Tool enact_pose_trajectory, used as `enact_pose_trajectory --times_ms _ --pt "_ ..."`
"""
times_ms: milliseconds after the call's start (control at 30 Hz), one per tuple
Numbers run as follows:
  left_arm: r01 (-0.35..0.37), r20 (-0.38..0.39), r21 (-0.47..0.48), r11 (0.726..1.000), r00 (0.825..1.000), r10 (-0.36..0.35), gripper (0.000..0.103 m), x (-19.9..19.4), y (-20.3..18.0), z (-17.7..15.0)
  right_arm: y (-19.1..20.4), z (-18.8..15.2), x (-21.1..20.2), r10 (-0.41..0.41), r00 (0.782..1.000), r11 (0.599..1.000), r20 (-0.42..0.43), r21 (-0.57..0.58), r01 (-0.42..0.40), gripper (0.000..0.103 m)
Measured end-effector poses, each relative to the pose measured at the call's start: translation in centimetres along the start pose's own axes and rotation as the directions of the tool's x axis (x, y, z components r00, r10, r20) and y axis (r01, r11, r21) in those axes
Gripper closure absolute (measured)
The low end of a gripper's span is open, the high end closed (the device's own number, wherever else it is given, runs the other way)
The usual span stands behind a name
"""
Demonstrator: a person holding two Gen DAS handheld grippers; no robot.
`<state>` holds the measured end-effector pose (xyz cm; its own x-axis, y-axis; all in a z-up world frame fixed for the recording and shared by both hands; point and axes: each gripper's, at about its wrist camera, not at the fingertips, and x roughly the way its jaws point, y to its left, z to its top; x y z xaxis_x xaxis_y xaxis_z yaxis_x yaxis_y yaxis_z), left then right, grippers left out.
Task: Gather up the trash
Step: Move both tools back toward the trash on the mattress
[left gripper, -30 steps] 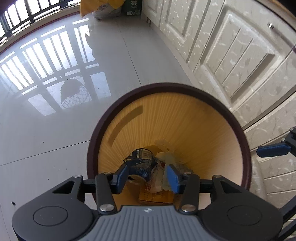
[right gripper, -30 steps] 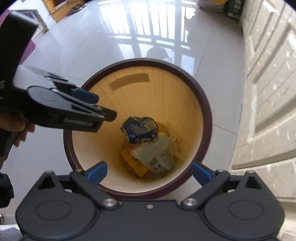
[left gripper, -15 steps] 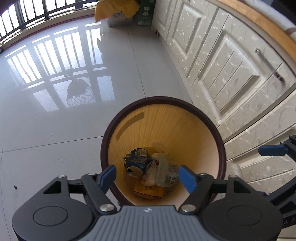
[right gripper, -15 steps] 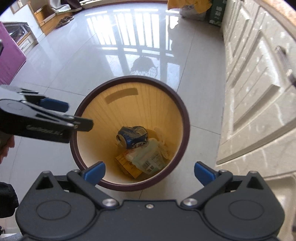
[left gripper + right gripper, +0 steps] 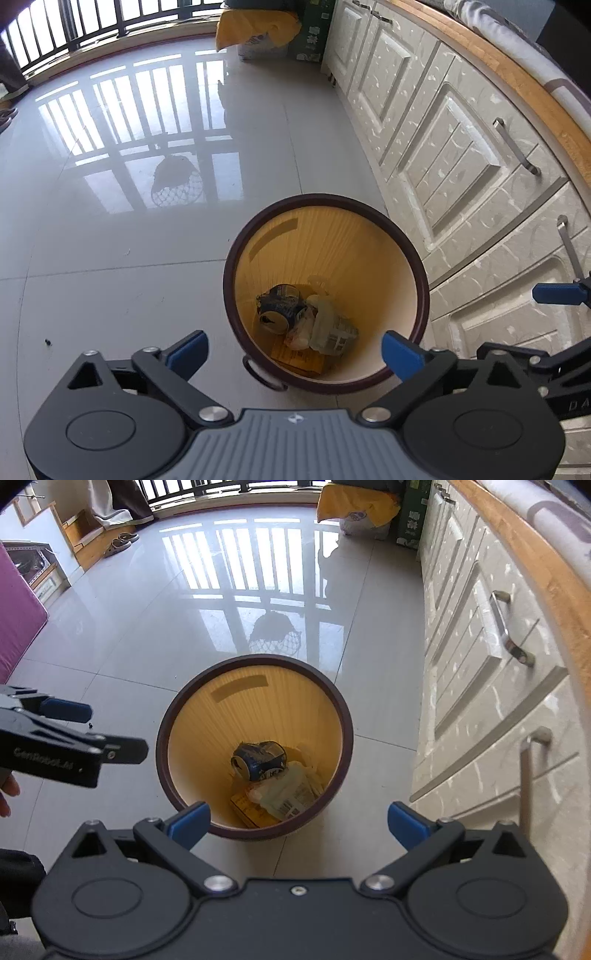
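A round bin [image 5: 236, 266] with a dark rim and yellow inside stands on the floor; it also shows in the right wrist view [image 5: 164, 738]. In it lie a crushed blue can [image 5: 277, 308] [image 5: 258, 760], a crumpled clear plastic wrapper [image 5: 325, 325] [image 5: 288, 794] and a yellow-brown card packet [image 5: 299, 360] [image 5: 245, 806]. My left gripper [image 5: 293, 352] is open and empty, above and short of the bin. My right gripper [image 5: 299, 821] is open and empty, high above the bin's near rim. The left gripper shows from the side in the right wrist view [image 5: 66, 738].
White cabinet doors [image 5: 461, 155] with metal handles [image 5: 509, 627] run along the right, close to the bin. A yellow cloth over bags [image 5: 258, 27] and a green box [image 5: 314, 33] stand at the far end. Glossy tile floor [image 5: 129, 184] spreads left. A purple panel [image 5: 18, 627] is far left.
Both grippers have risen and pulled back from the bin, which looks smaller now. The left gripper's jaws have opened wide from a narrow gap; the trash lies in the bin as before.
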<state>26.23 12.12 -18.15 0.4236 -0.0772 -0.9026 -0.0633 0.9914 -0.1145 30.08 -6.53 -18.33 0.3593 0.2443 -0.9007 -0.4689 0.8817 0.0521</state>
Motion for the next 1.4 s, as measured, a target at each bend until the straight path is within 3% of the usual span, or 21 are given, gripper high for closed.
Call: enact_pose_trajectory --times_ms 467,900,1133,1400 --pt "-0.067 0.054 -0.032 0.997 0.996 0.069 0.000 -6.1 -0.6 -1.7 -0.2 -0.5 -5.2 -0.033 0.996 0.999 0.083 0.016 0.031 0.000" --pt "-0.030 0.161 -0.051 0.998 0.986 0.038 0.000 -12.5 -1.7 -2.9 -0.7 -0.6 -11.6 -0.010 0.986 0.999 0.165 0.053 0.001 0.001" --pt "-0.004 0.246 -0.048 0.999 0.969 0.015 0.000 -16.4 -3.0 -3.7 -0.4 -1.1 -16.1 -0.027 0.969 0.999 0.247 0.048 0.016 0.000" --pt "0.035 0.324 -0.011 0.999 0.946 -0.030 0.000 -19.7 -5.2 -4.0 -1.5 -2.6 -21.3 -0.062 0.933 0.996 0.353 0.087 0.033 0.000"
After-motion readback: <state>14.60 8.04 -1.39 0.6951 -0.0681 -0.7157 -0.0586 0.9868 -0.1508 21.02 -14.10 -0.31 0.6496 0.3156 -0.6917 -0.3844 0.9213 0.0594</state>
